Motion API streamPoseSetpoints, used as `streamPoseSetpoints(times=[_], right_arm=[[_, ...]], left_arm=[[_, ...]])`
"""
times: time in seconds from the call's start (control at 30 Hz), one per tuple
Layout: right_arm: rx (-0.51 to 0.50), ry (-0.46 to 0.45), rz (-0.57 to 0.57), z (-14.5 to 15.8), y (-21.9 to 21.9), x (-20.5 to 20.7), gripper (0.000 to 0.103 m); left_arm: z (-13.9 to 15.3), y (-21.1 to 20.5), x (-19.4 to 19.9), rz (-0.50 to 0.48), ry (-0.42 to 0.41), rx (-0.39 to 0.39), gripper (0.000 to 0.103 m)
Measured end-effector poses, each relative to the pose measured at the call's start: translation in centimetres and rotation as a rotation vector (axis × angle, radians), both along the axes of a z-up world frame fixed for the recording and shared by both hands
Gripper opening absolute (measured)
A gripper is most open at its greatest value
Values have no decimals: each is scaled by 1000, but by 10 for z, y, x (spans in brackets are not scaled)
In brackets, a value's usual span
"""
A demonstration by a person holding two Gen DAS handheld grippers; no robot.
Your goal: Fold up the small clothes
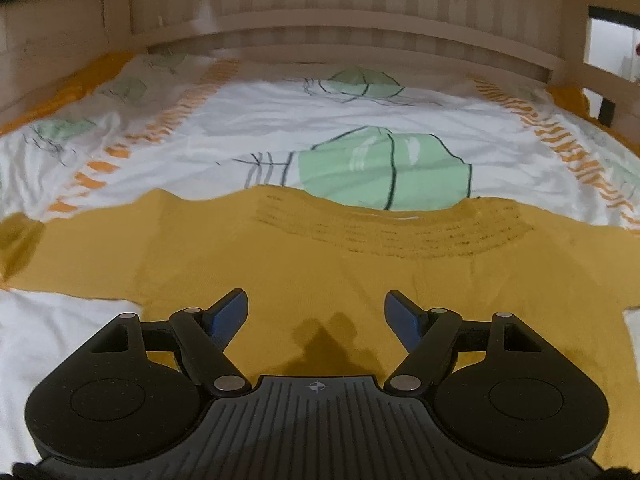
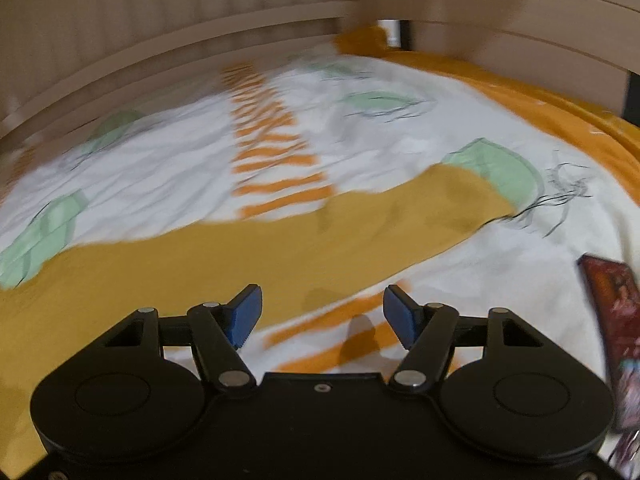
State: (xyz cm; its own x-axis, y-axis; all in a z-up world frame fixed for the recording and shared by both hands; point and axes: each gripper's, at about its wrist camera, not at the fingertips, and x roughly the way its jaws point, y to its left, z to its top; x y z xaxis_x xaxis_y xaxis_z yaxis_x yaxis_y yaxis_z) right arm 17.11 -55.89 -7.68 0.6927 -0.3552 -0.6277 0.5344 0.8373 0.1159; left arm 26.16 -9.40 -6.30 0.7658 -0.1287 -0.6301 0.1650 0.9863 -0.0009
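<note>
Directly under the left gripper (image 1: 316, 312) lies the mustard-yellow sweater (image 1: 304, 264), spread flat with its ribbed collar (image 1: 396, 236) away from the camera; the jaws stand wide with nothing between them. Over at the right gripper (image 2: 322, 312), jaws also apart and empty, one sleeve (image 2: 440, 208) stretches off to the upper right, past the fingertips. Everything rests on a white bedsheet (image 1: 224, 120) printed with green leaves and orange stripes, bordered by a pale wooden bed frame (image 1: 360, 24). Only the right wrist view shows a dark reddish printed object (image 2: 612, 320) at its right edge.
</note>
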Motion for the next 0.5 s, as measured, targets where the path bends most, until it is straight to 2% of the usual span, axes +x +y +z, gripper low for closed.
streamPoseSetpoints(times=[0.13, 0.23, 0.37, 0.5], right_arm=[[12, -17, -78, 4, -38, 5, 71], [13, -2, -118, 2, -63, 11, 71], [93, -8, -188, -10, -92, 14, 71], [137, -20, -234, -23, -110, 15, 72]], left_arm=[[-2, -2, 5, -17, 7, -41, 75], [-7, -6, 8, -24, 12, 4, 75], [-20, -7, 14, -20, 41, 41, 75], [-35, -3, 16, 0, 61, 32, 75]])
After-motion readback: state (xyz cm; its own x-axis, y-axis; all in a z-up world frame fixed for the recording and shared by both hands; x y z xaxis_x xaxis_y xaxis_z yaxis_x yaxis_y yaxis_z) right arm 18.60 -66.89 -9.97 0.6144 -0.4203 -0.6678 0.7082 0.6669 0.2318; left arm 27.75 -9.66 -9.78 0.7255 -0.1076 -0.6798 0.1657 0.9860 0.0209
